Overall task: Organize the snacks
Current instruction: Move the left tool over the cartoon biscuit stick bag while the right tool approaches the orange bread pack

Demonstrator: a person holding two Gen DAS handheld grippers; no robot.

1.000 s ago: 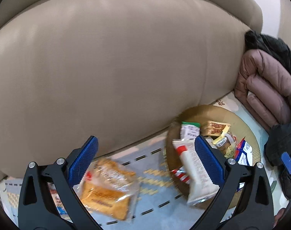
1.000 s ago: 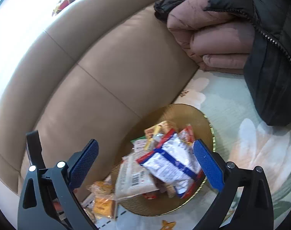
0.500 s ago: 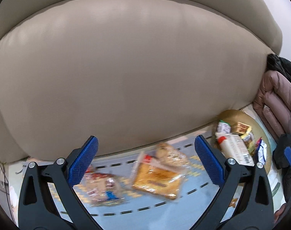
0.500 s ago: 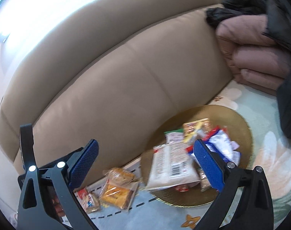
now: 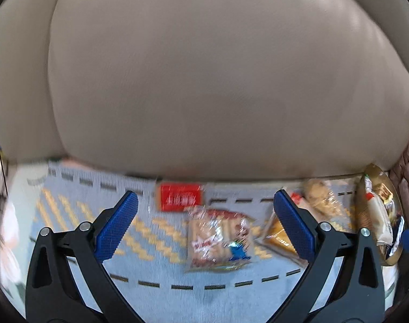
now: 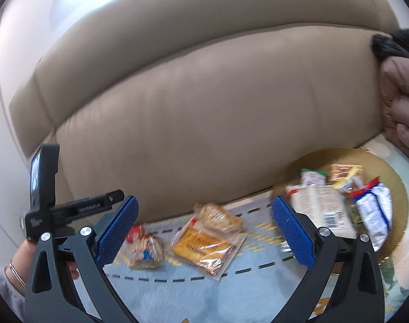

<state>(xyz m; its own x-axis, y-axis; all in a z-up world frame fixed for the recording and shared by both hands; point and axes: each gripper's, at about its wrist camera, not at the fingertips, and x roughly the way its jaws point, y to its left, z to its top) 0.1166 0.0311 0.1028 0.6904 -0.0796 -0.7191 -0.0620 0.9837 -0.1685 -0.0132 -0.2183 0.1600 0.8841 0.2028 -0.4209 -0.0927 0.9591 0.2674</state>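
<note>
Red rectangular snack packet (image 5: 180,197): motion-blurred, print unreadable. Round gold plate (image 5: 392,188): squeezed against the left view's right edge, far side hidden. Clear biscuit bag (image 6: 144,250): partly behind the right gripper's blue pad (image 6: 117,231). Pink padded jacket (image 6: 403,102): cut off.
</note>
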